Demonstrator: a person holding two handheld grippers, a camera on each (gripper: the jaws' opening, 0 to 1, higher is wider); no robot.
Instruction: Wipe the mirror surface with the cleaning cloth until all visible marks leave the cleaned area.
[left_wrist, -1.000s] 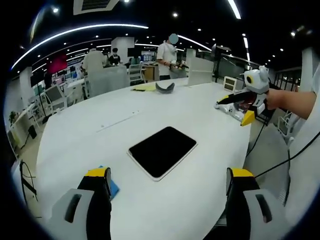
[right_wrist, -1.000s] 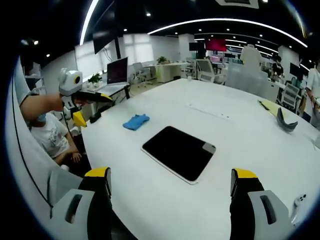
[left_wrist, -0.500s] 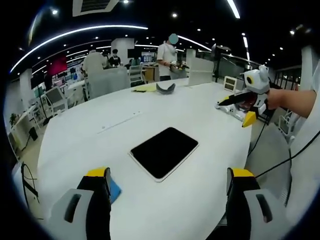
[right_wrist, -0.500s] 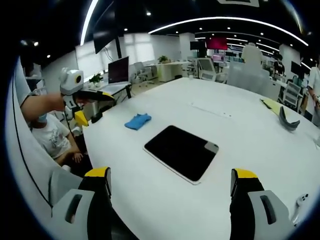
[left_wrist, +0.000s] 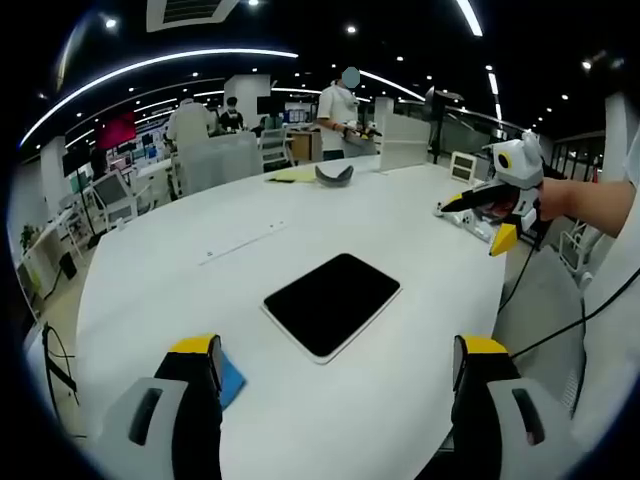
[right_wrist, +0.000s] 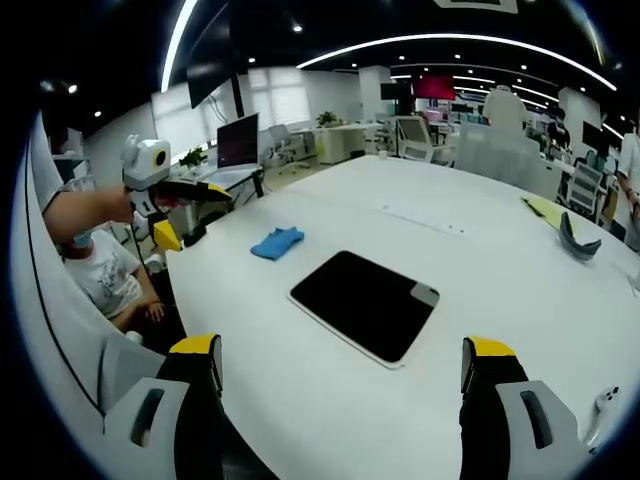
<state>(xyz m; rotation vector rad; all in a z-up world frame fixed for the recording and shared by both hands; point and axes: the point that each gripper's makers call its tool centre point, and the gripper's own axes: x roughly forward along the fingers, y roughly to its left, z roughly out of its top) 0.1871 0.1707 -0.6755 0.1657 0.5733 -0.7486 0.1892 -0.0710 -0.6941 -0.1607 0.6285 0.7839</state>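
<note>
The mirror (right_wrist: 363, 304), a dark flat slab with a pale rim, lies on the white surface (right_wrist: 480, 260) dead ahead at twelve o'clock of the right tool (right_wrist: 340, 400), whose jaws stand released and wide apart with nothing between them. In the left gripper view the mirror (left_wrist: 331, 304) again sits at twelve o'clock of the left tool (left_wrist: 335, 400), also released and bare. The cleaning cloth (right_wrist: 277, 242), blue and crumpled, rests just beside the mirror at about ten o'clock, apart from it; in the left gripper view it peeks out by the left jaw (left_wrist: 230, 378). Both tools hang back from the edge, probably lining up; the cloth seems the first thing to grasp. Farther off, a curved grey object (left_wrist: 333, 174) lies near the far edge.
</note>
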